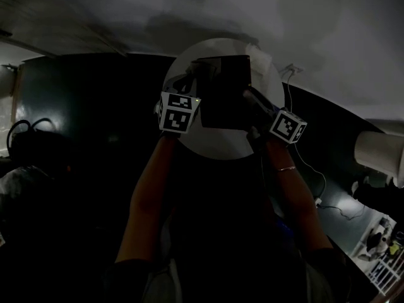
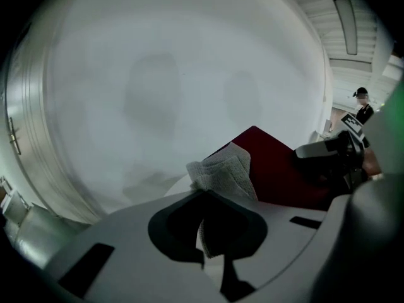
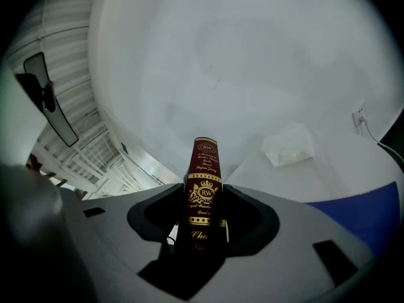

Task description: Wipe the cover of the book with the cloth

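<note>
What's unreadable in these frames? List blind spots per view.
- Head view: underexposed; book cover shows no print or dirt.
- Left gripper view: cloth hides whether it touches the cover; left gripper body cuts off the book's near edge.
- Right gripper view: lower spine lettering lost in shadow between right gripper jaws; covers seen edge-on.

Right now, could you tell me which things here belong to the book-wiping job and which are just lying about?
In the job: red book in right tool; white cloth in left tool.
Lying about: folded white piece on table; cable.
</note>
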